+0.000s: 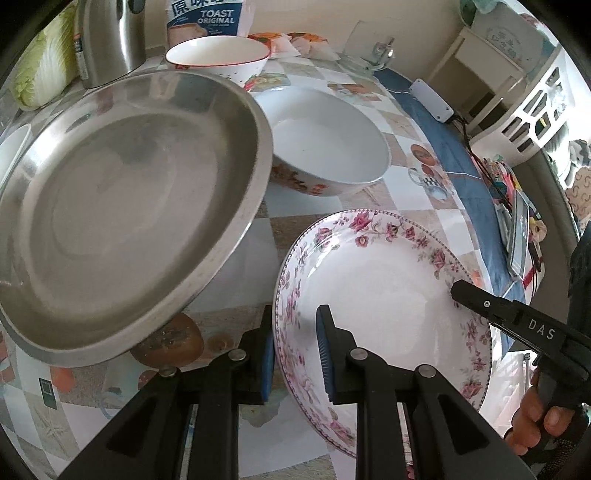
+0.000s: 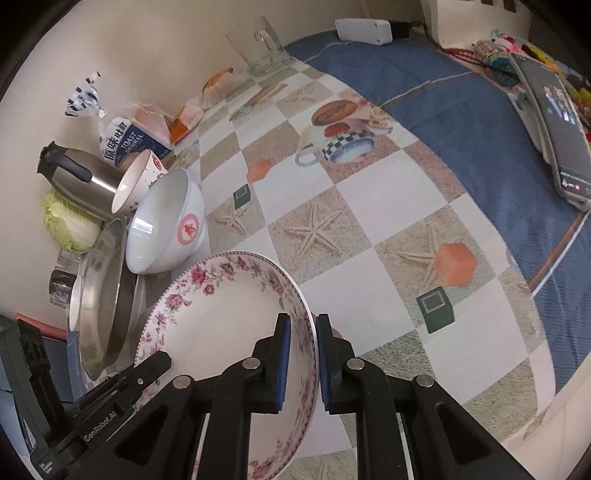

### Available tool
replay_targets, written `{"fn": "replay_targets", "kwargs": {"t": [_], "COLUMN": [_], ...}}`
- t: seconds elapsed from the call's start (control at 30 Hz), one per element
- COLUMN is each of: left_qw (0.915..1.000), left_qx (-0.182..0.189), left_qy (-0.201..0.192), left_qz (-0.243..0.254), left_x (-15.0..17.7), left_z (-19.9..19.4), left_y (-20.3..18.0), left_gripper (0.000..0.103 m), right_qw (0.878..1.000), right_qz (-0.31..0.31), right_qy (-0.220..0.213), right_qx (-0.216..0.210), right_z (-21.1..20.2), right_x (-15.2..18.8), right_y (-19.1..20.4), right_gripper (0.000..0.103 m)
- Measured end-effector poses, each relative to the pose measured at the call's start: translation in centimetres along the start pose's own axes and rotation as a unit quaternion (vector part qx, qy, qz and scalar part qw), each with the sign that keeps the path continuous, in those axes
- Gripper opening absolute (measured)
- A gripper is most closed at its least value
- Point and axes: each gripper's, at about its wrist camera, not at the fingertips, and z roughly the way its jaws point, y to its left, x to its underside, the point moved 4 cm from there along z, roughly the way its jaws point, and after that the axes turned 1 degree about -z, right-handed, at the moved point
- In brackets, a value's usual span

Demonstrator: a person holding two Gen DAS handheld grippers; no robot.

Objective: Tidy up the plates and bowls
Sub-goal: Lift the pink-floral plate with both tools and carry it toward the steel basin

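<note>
I had the left gripper (image 1: 295,354) clamped on the floral plate's (image 1: 384,280) near rim at lower centre, and the right gripper (image 2: 303,363) pinched its opposite rim, sharing the weight. Left of it lay the steel pan (image 1: 125,206); beyond, upper centre, the bowls (image 1: 332,147) waited on the table (image 1: 402,206).

Home kitchen table (image 2: 369,192), kettle (image 1: 107,33), toast bag (image 1: 205,18)

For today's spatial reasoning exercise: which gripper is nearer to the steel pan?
Left. The left gripper grips the floral plate's rim on the side right beside the steel pan; the right gripper grips the plate's opposite rim, farther away.
</note>
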Motion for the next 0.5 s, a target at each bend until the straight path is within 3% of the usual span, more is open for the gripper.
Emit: {"fn": "replay_targets", "kwargs": {"t": [0.5], "left_qw": [0.9985], "left_qx": [0.020], "left_qy": [-0.028], "left_qz": [0.041], "left_x": [-0.4], "left_z": [-2.1], "left_y": [-2.2], "left_gripper": [0.022], "right_qw": [0.999], "right_qz": [-0.001], "right_qy": [-0.054], "right_qx": [0.001], "right_z": [-3.8], "right_x": [0.3], "right_y": [-0.3], "right_gripper": [0.015]}}
